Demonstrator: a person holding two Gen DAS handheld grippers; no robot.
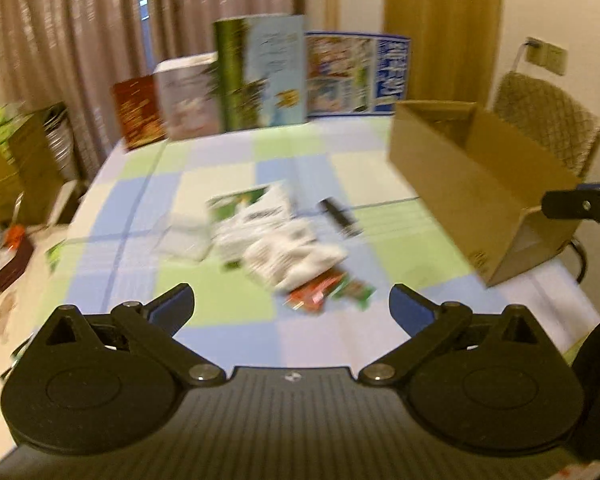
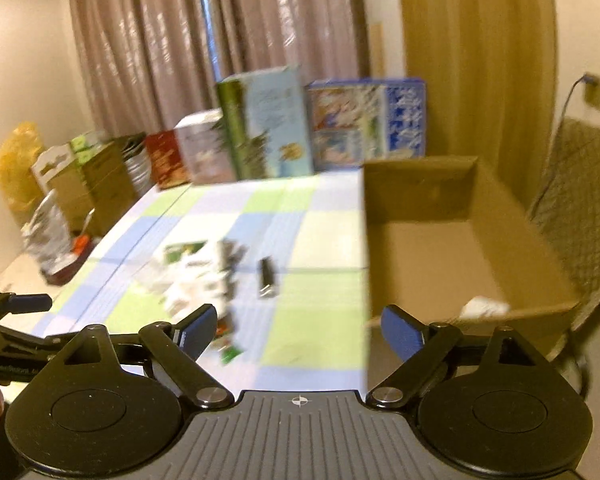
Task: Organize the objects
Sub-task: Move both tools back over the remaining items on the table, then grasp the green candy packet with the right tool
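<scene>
1. Hovering, your left claw [image 1: 292,304] gapes wide, empty; packet pile [image 1: 276,236] lies just ahead on the desk [image 1: 220,160].
2. Your right claw [image 2: 298,330], wide too, fronts the cardboard box [image 2: 440,236].

Matt brown cardboard box [image 2: 452,236], checked cloth table cover [image 1: 228,304], glossy printed packets [image 1: 284,240], and matt black plastic gripper [image 1: 292,308] with ribbed body.

Both tongs [image 1: 292,304] [image 2: 298,328] have black linkage arms, silver pivot screws, blue pads [image 1: 410,308].
</scene>
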